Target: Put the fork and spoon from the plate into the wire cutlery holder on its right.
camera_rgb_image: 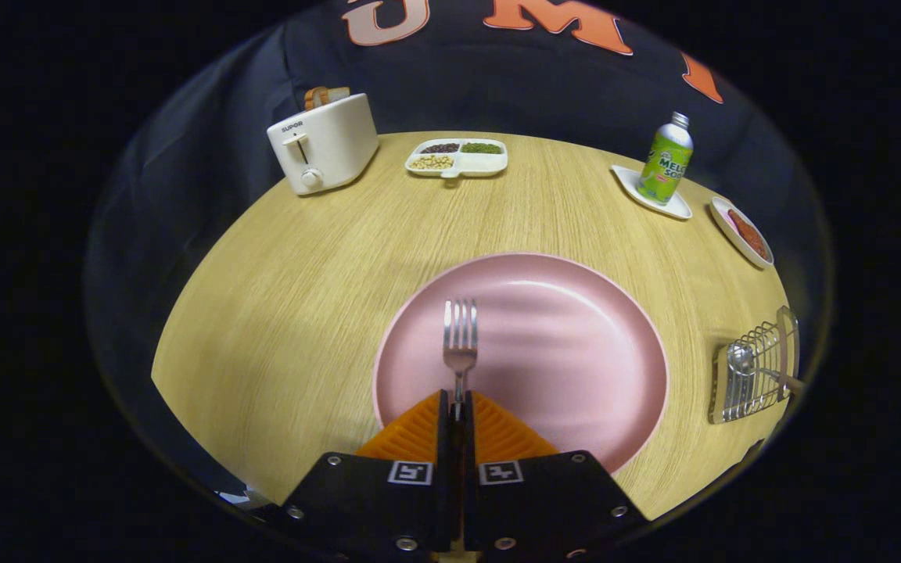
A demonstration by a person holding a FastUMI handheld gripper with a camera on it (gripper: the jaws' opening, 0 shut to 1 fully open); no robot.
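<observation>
We see the hand-held gripper [457, 407] closed on the handle of a fork [459, 338], whose tines point forward over a pink plate [576, 344] on the wooden counter [294, 313]. To the plate's right stands the wire cutlery holder [755, 375], a spoon [741, 358] already in it. Pinched so thinly, the fork could pivot or slip as we carry it, or snag the holder's wires.
</observation>
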